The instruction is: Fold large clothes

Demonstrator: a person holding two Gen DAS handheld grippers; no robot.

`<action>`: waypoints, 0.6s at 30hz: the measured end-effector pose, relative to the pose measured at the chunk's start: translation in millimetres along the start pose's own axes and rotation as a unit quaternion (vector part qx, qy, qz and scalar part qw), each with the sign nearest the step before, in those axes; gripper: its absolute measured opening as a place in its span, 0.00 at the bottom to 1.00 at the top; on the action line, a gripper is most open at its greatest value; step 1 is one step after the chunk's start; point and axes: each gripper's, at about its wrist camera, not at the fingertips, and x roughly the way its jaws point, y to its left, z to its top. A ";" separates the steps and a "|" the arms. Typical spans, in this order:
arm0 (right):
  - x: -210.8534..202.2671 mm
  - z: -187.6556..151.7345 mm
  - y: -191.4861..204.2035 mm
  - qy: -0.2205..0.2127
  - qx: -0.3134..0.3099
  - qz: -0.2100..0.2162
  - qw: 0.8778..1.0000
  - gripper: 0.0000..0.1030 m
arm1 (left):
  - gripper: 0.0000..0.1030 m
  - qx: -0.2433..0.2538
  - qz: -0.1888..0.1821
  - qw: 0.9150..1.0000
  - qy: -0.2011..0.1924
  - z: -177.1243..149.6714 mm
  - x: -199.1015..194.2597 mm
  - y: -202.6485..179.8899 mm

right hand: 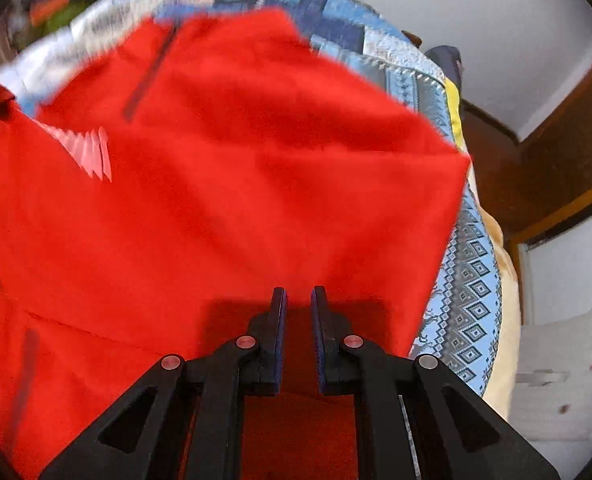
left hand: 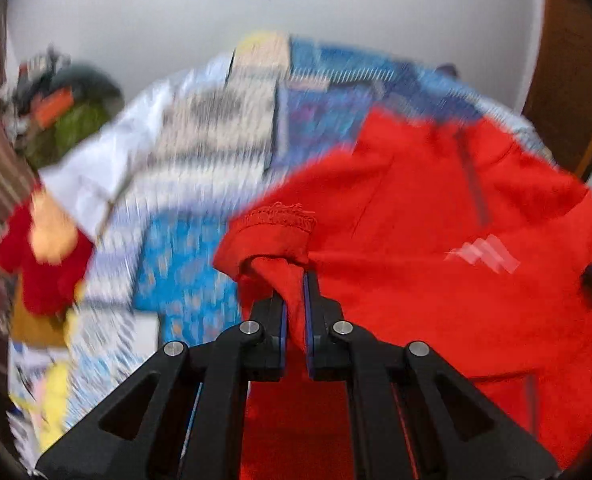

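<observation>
One red garment [left hand: 435, 280] on one patterned bedspread [left hand: 200, 152]. Left gripper [left hand: 294, 280] clamps its sleeve cuff; right gripper [right hand: 299, 296] pinches its fabric.

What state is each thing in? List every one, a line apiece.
Red garment: spread loosely over the bed, not yet folded, a hemmed sleeve end lifted.
Left tool: shut on a bunch of the red garment's cloth.
Right tool: shut on the red garment's fabric.
Patterned bedspread: lying flat under the garment.
Clothes pile: heaped at the far side, blurred.
</observation>
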 end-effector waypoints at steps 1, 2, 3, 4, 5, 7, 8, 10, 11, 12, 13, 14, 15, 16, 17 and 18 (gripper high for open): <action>-0.3 -0.6 3.5 -0.002 -0.012 -0.027 1.000 0.08 | 0.06 -0.007 -0.006 1.000 0.013 -10.1 6.3 5.5; 0.3 -0.7 6.7 0.000 -0.021 -0.046 0.999 0.08 | 0.07 -0.017 -0.015 0.999 0.031 -19.9 17.9 11.4; 0.3 -0.7 8.4 0.001 -0.026 -0.056 0.998 0.08 | 0.07 -0.023 -0.020 0.999 0.042 -28.9 24.3 12.9; 0.9 -0.7 9.3 0.001 -0.029 -0.067 0.997 0.08 | 0.07 -0.027 -0.023 0.998 0.048 -36.4 29.4 15.8; 1.8 -1.5 8.7 0.003 -0.029 -0.082 0.996 0.08 | 0.07 -0.029 -0.025 0.998 0.055 -44.5 34.7 17.3; 3.5 -2.8 6.4 0.005 -0.026 -0.089 0.996 0.08 | 0.07 -0.036 -0.032 0.997 0.065 -58.1 40.0 19.0; 2.9 -3.4 5.0 0.003 -0.023 -0.086 0.996 0.08 | 0.07 -0.041 -0.037 0.996 0.073 -64.1 43.7 20.6; 2.4 -4.2 3.1 0.001 -0.019 -0.088 0.996 0.08 | 0.08 -0.051 -0.047 0.994 0.085 -73.9 49.0 23.1; 2.4 -5.1 3.1 -0.001 -0.020 -0.092 0.996 0.08 | 0.08 -0.055 -0.050 0.993 0.088 -76.7 50.6 25.0; 2.9 -6.3 3.8 -0.003 -0.024 -0.097 0.995 0.08 | 0.09 -0.060 -0.054 0.992 0.092 -79.6 52.0 26.6; 3.7 -8.8 4.3 -0.007 -0.028 -0.103 0.994 0.08 | 0.09 -0.063 -0.057 0.992 0.096 -80.9 53.2 27.2; 4.1 -10.7 5.1 -0.011 -0.031 -0.109 0.994 0.08 | 0.09 -0.066 -0.060 0.991 0.099 -82.5 54.4 27.8; 4.8 -12.3 7.2 -0.017 -0.038 -0.114 0.993 0.08 | 0.10 -0.068 -0.063 0.990 0.104 -84.4 56.4 28.3; 5.0 -15.4 9.8 -0.025 -0.049 -0.120 0.991 0.08 | 0.11 -0.068 -0.064 0.990 0.106 -85.1 56.9 28.3; 4.0 -18.1 12.4 -0.029 -0.055 -0.125 0.990 0.08 | 0.13 -0.068 -0.069 0.989 0.108 -85.3 56.0 28.8; 2.7 -19.8 13.6 -0.031 -0.060 -0.129 0.989 0.08 | 0.15 -0.069 -0.075 0.989 0.111 -85.1 53.3 30.0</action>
